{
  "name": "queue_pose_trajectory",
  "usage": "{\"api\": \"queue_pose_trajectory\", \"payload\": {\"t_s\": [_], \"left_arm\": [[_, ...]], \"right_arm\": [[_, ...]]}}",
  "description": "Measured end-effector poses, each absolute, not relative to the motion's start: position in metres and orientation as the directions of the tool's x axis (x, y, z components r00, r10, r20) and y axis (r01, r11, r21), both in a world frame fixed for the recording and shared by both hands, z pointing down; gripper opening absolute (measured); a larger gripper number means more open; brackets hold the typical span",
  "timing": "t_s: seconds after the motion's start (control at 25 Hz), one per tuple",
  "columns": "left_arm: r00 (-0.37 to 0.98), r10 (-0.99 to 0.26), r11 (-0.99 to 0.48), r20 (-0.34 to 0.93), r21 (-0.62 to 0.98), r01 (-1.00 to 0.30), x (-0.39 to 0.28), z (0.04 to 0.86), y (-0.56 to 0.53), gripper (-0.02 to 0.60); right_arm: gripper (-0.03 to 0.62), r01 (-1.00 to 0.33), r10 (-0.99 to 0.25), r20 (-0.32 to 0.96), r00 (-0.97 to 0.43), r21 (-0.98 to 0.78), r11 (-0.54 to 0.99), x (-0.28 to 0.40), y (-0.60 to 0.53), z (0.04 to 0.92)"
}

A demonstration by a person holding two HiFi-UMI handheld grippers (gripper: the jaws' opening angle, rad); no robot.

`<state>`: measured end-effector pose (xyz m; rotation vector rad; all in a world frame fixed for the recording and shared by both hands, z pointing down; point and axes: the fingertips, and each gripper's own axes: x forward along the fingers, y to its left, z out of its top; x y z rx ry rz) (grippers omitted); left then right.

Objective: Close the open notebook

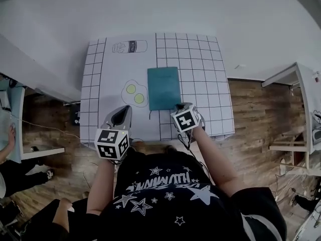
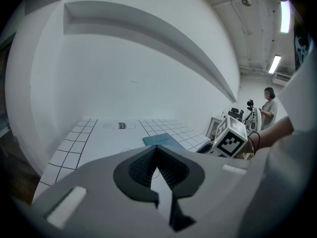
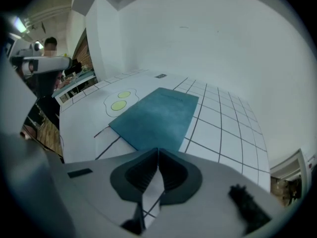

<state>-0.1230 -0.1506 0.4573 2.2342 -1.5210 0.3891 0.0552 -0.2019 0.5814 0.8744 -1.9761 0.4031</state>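
Observation:
A teal notebook [image 1: 163,88] lies flat with its cover closed on the white gridded table [image 1: 210,64], near the middle. In the right gripper view the notebook [image 3: 158,115] is just beyond the jaws. My right gripper [image 1: 179,107] hovers at the notebook's near right corner, shut with nothing between its jaws [image 3: 157,151]. My left gripper [image 1: 121,116] sits to the left near the table's front edge, also shut and empty [image 2: 157,148]. From the left gripper view the notebook [image 2: 163,140] shows ahead, with the right gripper's marker cube [image 2: 231,139] beside it.
Drawings of two fried eggs [image 1: 134,93] and a can [image 1: 129,46] are printed on the table. A white shelf unit [image 1: 296,109] stands on the wooden floor at the right, a desk [image 1: 15,129] at the left. A person [image 2: 270,105] stands far off.

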Motion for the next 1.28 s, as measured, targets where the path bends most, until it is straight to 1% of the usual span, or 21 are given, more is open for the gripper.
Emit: {"api": "queue_pose_trajectory", "payload": {"t_s": [0.12,0.28,0.48,0.6,0.72,0.84,1.08,1.28], "left_arm": [[0.329,-0.845,-0.266,0.421,0.204,-0.942,-0.11,0.448,-0.145,0.009],[0.26,-0.874,-0.206,0.41,0.172,-0.963,-0.09,0.443,-0.132,0.009],[0.148,-0.896,-0.076,0.418,0.183,-0.98,-0.073,0.449,-0.102,0.009],[0.083,-0.904,0.002,0.419,0.2,-0.98,-0.065,0.448,-0.079,0.009],[0.057,-0.915,0.024,0.399,0.197,-0.98,-0.053,0.437,-0.057,0.009],[0.031,-0.919,0.034,0.394,0.158,-0.987,-0.048,0.435,-0.031,0.009],[-0.047,-0.927,0.117,0.371,0.167,-0.979,-0.052,0.431,0.024,0.009],[-0.113,-0.927,0.189,0.356,0.184,-0.965,-0.053,0.425,0.085,0.008]], "right_arm": [[0.018,-0.639,-0.4,0.814,-0.421,0.047,0.768,0.051,-0.192,0.573],[0.018,-0.542,-0.351,0.739,-0.575,-0.023,0.84,0.04,-0.182,0.545],[0.018,-0.445,-0.303,0.669,-0.679,-0.046,0.895,0.048,-0.17,0.515],[0.018,-0.375,-0.249,0.63,-0.736,-0.073,0.924,0.047,-0.159,0.501],[0.018,-0.303,-0.189,0.61,-0.77,-0.089,0.949,0.043,-0.147,0.491],[0.018,-0.27,-0.164,0.591,-0.79,-0.094,0.958,0.039,-0.131,0.487],[0.018,-0.181,-0.075,0.577,-0.814,-0.129,0.975,0.027,-0.086,0.484],[0.018,-0.129,-0.033,0.565,-0.825,-0.131,0.983,0.017,-0.039,0.471]]}}
